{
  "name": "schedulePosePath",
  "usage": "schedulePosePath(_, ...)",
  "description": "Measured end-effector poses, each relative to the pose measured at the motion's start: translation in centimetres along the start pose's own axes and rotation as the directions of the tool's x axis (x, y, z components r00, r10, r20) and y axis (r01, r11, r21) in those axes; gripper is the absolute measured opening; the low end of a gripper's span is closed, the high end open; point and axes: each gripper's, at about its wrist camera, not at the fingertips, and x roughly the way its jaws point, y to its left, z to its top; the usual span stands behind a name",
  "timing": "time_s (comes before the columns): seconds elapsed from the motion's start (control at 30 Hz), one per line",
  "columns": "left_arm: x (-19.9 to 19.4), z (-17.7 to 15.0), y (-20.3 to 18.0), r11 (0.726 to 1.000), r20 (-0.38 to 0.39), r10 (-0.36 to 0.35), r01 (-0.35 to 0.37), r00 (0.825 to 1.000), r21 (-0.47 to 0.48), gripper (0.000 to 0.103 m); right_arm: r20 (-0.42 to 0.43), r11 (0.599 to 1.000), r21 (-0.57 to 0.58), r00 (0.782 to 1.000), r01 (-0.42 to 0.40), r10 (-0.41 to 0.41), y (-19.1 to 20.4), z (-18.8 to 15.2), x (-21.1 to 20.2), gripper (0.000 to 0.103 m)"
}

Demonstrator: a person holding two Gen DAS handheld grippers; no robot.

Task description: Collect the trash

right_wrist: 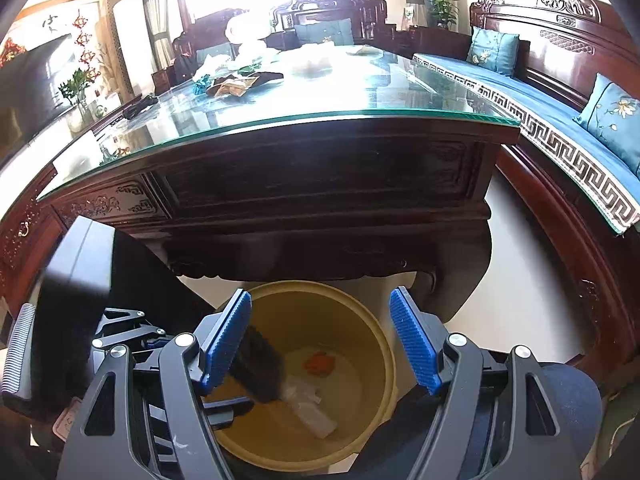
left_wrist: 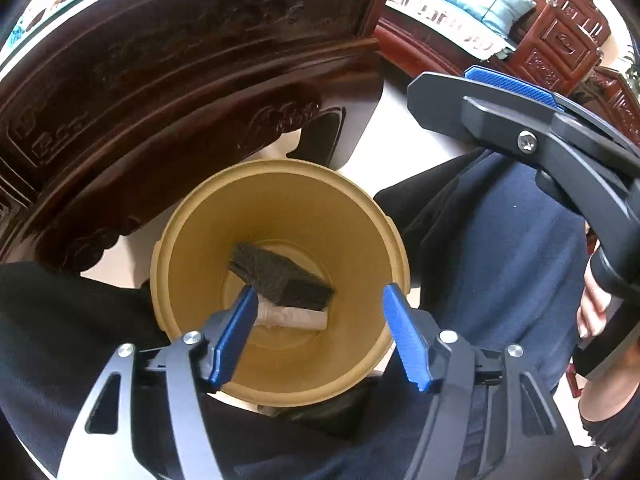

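Two items at least lie in the yellow bin (left_wrist: 280,288): a brush (left_wrist: 280,280) with dark bristles and a pale wooden handle, and, in the right wrist view, a small orange scrap (right_wrist: 320,364) on the floor of the bin; part of the task thus looks done. Left gripper (left_wrist: 320,336) hangs over the bin mouth, jaws spread, nothing between them; right gripper (right_wrist: 320,344) likewise spread and empty, just beside it. Left to do, by my reading: the litter (right_wrist: 236,84) on the glass tabletop (right_wrist: 360,96), crumpled wrappers and pale paper, well apart from the bin. Bin is smooth matte plastic, round, tapering downward; blue pads (left_wrist: 236,336) are ribbed; the table (right_wrist: 320,184) is dark carved wood, glossy; bristles coarse and splayed.
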Motion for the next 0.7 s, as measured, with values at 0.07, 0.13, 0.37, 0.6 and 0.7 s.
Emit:
schedulePosePath(0.07, 0.0, 0.1, 0.0, 1.0, -0.002, 0.0, 0.0, 1.0, 0.001, 0.065, -0.001, 1.0, 0.001, 1.0, -0.001, 0.001, 0.0, 0.0, 0.0, 0.07)
schedulePosePath(0.13, 0.0, 0.1, 0.0, 1.0, -0.007, 0.003, -0.003, 1.0, 0.008, 0.066, -0.001, 1.0, 0.002, 1.0, -0.004, 0.004, 0.0, 0.0, 0.1, 0.07)
schedulePosePath(0.37, -0.7, 0.6, -0.2, 1.0, 0.031, 0.018, -0.019, 0.999, 0.021, 0.066, 0.004, 1.0, -0.007, 1.0, -0.008, 0.008, 0.3, 0.3, -0.1, 0.07)
schedulePosePath(0.6, -3.7, 1.8, 1.0, 0.998, 0.12, 0.068, -0.068, 0.99, -0.001, 0.066, 0.048, 1.0, -0.023, 0.999, -0.012, 0.013, 1.1, 2.7, -1.0, 0.07)
schedulePosePath(0.7, -5.7, 2.6, 2.2, 0.995, 0.175, 0.104, -0.1, 0.979, -0.03, 0.066, 0.086, 0.999, -0.033, 0.996, -0.023, 0.025, 1.8, 4.6, -1.4, 0.07)
